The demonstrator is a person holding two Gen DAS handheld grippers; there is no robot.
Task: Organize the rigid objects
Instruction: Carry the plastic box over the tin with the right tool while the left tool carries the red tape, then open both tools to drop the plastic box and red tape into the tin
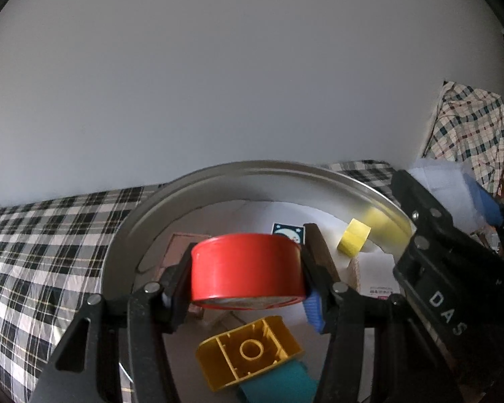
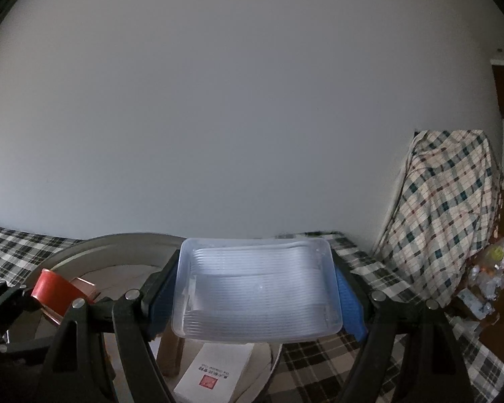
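Note:
My left gripper [image 1: 247,270] is shut on a red round lid [image 1: 247,268] and holds it above a round metal tray [image 1: 131,221]. In the tray lie a yellow toy brick [image 1: 248,352], a teal block [image 1: 279,384] under it and a small yellow block [image 1: 354,236]. My right gripper [image 2: 257,288] is shut on a clear plastic rectangular lid [image 2: 257,288], held over the tray's right edge. The red lid also shows in the right wrist view [image 2: 55,290], at the left. The right gripper's black body shows in the left wrist view [image 1: 453,268].
The tray [image 2: 84,247] stands on a black-and-white checked cloth [image 1: 43,235]. A white box with a red stamp [image 2: 215,374] lies in the tray below the clear lid. A checked cloth covers a tall thing [image 2: 450,211] at the right. A plain wall is behind.

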